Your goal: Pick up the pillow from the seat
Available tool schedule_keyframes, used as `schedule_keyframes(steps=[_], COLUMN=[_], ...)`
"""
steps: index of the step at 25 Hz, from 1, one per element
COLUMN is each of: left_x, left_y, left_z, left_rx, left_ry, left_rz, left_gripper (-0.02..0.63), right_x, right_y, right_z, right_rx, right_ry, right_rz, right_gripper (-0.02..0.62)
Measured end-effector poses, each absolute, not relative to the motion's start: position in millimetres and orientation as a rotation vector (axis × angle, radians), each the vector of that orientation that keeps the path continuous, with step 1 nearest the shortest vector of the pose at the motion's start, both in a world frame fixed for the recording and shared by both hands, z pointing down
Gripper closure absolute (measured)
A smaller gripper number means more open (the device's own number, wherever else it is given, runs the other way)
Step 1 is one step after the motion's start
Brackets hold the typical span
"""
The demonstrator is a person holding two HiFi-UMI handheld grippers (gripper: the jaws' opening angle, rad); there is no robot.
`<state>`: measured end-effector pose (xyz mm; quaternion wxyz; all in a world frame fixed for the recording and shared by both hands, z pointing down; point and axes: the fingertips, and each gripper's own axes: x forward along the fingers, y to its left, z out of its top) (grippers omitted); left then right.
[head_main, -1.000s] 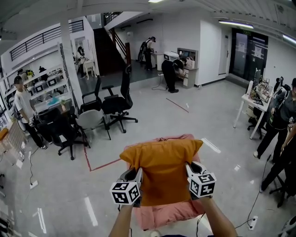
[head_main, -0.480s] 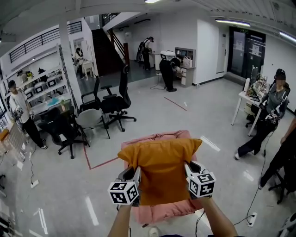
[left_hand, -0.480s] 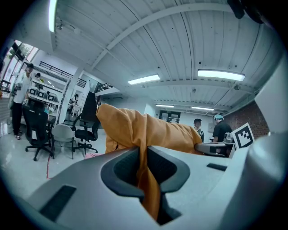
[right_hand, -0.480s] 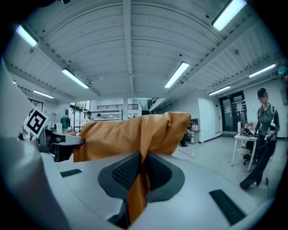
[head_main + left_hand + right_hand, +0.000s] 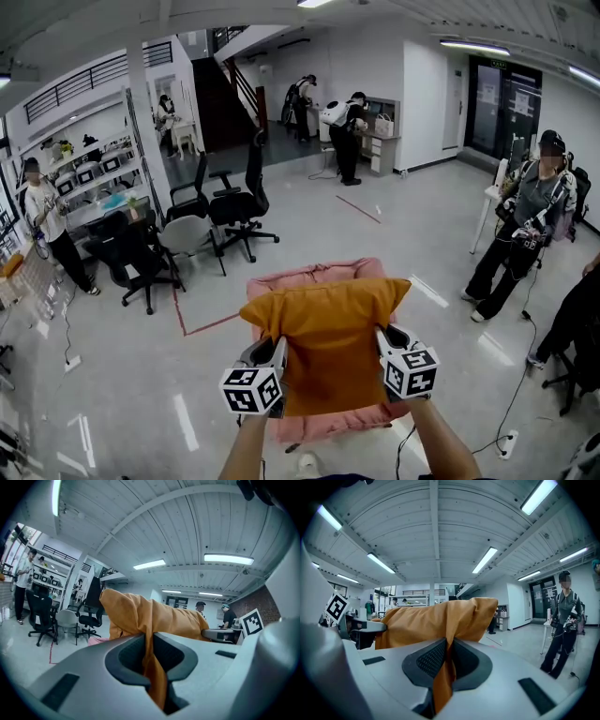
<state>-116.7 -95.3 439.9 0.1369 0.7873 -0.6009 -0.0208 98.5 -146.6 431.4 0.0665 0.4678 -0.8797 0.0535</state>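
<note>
- The orange pillow (image 5: 328,347) hangs over the pink seat (image 5: 309,275), covering most of it; only the seat's far edge and its near edge show around the pillow
- From the head view I cannot tell whether the pillow's underside touches the seat
- The left gripper (image 5: 272,354) is at the pillow's left edge, over the left side of the seat, with its marker cube facing the camera
- In the left gripper view its jaws are closed on a fold of the orange fabric; the cloth runs down through the narrow gap between the pads, and the pillow's bulk rises beyond the tips
- The right gripper (image 5: 389,342) is at the pillow's right edge, over the right side of the seat, level with the left one
- In the right gripper view its jaws are likewise clamped on a pinch of the orange cover, with the pillow spreading away beyond the tips toward the other gripper
- The pillow stretches between the two grippers, its far corners reaching toward the seat's back edge
- A red tape line (image 5: 202,333) lies on the floor just left of the seat
- Black office chairs (image 5: 234,202) stand beyond the seat, to its left and well apart from it
- A person (image 5: 511,248) stands well to the right of the seat
</note>
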Motion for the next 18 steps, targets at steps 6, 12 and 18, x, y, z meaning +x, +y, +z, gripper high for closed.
schedule_keyframes(steps=[6,12,18], left_x=[-108.4,-98.1,-88.4], left_y=[-79.6,-70.2,-57.7], left_z=[442.5,441.2,443.3], left_rx=[2.271,2.272,2.271], left_ry=[-1.745,-1.742,-1.737], left_rz=[-0.060,-0.068,-0.073], left_gripper=[0.551,0.551,0.551], right_x=[106.8,117.4,127.9], right_y=[-131.3,-121.6,-107.4], right_z=[435.7,434.0,436.3], right_rx=[1.406,1.410,1.416], right_ry=[-2.653,-2.655,-2.656], right_rz=[0.171,0.169,0.178], right_gripper=[0.554,0.554,0.554])
